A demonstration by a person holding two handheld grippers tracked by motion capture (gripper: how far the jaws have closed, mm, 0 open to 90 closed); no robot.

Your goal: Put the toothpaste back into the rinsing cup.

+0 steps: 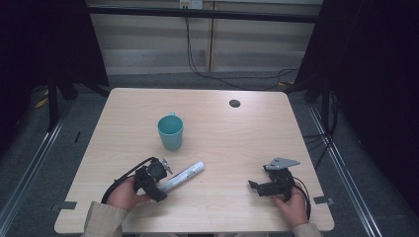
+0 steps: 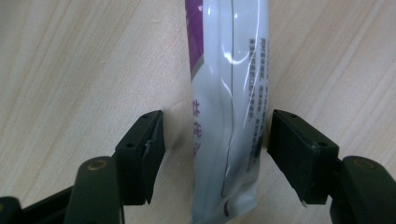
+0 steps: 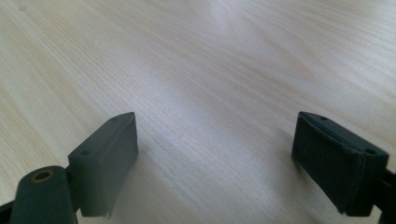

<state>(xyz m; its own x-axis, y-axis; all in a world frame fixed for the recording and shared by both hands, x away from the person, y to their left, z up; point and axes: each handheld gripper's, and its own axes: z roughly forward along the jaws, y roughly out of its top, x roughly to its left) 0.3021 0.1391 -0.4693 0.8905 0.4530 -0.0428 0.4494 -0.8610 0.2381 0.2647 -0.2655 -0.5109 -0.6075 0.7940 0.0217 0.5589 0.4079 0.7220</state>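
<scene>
Pale wood table [image 1: 222, 133], grey floor around; left tool [image 2: 215, 140] straddling tube [image 2: 229, 116], unclamped; right tool [image 3: 215, 154] wide.

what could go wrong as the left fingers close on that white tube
1. The left gripper straddles the white tube near its flat crimped tail; the right finger sits almost against it while the left one stands off, so an uneven pinch may slide or spin the tube on the table.
2. A soft tube may get squeezed and buckle.
3. Swinging it up could knock the teal cup just beyond.
</scene>
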